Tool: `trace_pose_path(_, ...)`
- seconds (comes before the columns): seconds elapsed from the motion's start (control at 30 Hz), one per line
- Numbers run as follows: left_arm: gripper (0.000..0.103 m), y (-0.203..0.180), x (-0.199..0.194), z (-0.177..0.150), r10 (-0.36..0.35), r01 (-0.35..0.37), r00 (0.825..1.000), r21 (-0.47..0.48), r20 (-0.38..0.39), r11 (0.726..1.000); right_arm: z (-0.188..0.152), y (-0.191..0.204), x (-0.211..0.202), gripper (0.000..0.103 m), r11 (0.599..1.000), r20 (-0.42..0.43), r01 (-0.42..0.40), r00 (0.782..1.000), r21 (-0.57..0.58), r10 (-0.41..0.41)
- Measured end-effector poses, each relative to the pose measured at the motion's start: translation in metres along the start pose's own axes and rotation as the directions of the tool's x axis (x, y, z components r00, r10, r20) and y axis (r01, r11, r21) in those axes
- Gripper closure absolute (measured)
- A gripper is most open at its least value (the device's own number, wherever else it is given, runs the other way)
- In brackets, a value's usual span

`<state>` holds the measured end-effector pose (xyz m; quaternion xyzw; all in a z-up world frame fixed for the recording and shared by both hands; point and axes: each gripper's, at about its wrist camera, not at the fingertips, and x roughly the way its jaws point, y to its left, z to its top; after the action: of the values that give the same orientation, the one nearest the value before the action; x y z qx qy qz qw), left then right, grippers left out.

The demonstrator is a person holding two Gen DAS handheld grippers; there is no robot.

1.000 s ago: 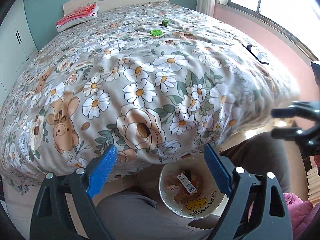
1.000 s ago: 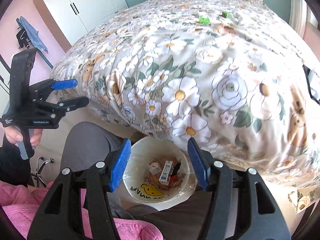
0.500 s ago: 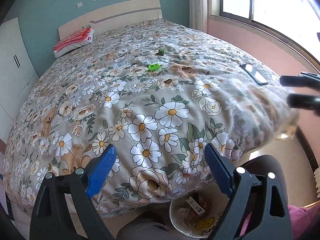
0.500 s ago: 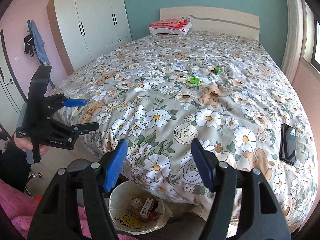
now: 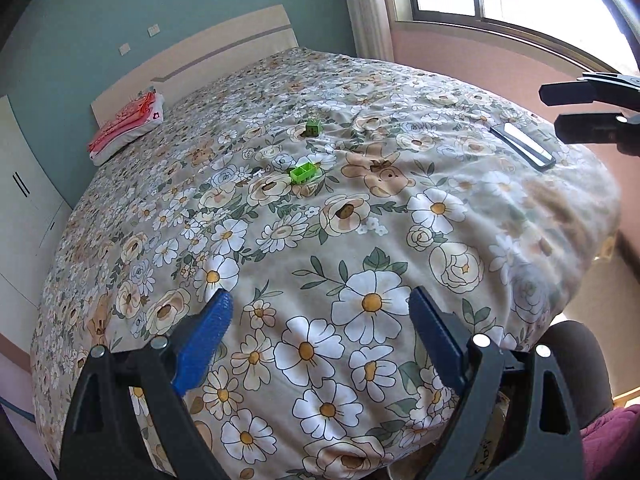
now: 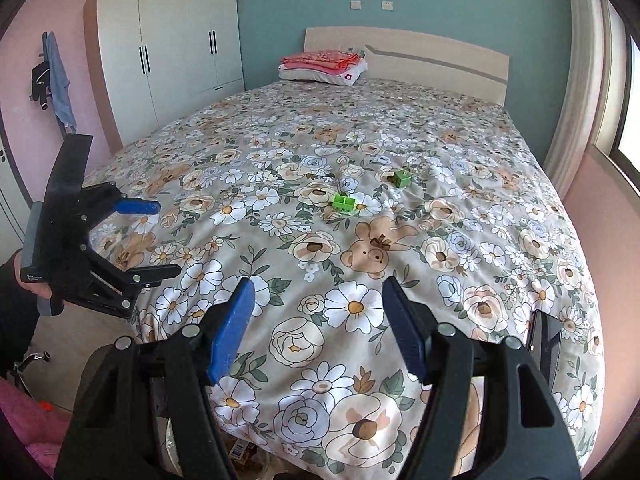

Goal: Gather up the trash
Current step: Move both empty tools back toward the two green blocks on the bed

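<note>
we see the left gripper [image 5: 316, 320] with jaws wide apart, nothing between the blue pads [image 5: 204, 340], nothing touched. it hangs over the near edge of the bed [image 5: 400, 240]. the right gripper [image 6: 318, 320] is also apart, narrower than the left, empty, and over the same near edge. in the right view the left gripper [image 6: 156, 240] shows at the left of the bed, held by a hand [image 6: 28, 276] in a dark sleeve; its two fingers stand well apart there too.

trash, placed against the bed: two green pieces lie on the quilt around mid-bed. the flat green tray [image 5: 305, 172] is the nearer one; the green cube [image 5: 313, 127] sits just beyond it toward the headboard [image 6: 420, 56], the two near each other but apart. both are well away from either gripper. same pair in the right view: tray [image 6: 345, 202], cube [image 6: 401, 178].

a black phone [image 5: 522, 144] lies on the quilt at the bed's window-side edge, near the foot. folded red cloth on a white pillow [image 6: 324, 66] sits at the head of the bed.

the bin [image 6: 240, 452] is only partly visible under the bed's foot edge, some wrappers inside.

room: teal wall behind the headboard, white wardrobe [image 6: 172, 52] left of the bed, window [image 5: 500, 0] on its right, pink side walls.
</note>
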<state>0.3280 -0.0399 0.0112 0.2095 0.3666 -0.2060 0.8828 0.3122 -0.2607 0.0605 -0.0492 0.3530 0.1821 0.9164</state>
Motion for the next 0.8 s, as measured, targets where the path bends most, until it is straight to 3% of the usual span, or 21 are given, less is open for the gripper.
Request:
trace_pose_path(0.5,0.012,0.027,0.123,0.067,-0.094,0.097,0.995,0.084,-0.043,0.992,0.059,-0.075,0.126,0.037,0.999,-0.064,0.019,0.998,0.046,-0.016)
trace_pose_path(0.67,0.012,0.042,0.171,0.088,-0.189,0.194,0.979,0.065,-0.074,0.979,0.078,-0.103,0.18,0.037,0.996,-0.093,0.025,0.995,0.083,-0.017)
trace_pose_path(0.8,0.012,0.053,0.207,0.105,-0.208,0.214,0.975,0.073,-0.081,0.974,0.094,-0.126,0.223,0.037,0.995,-0.124,0.021,0.992,0.102,-0.008)
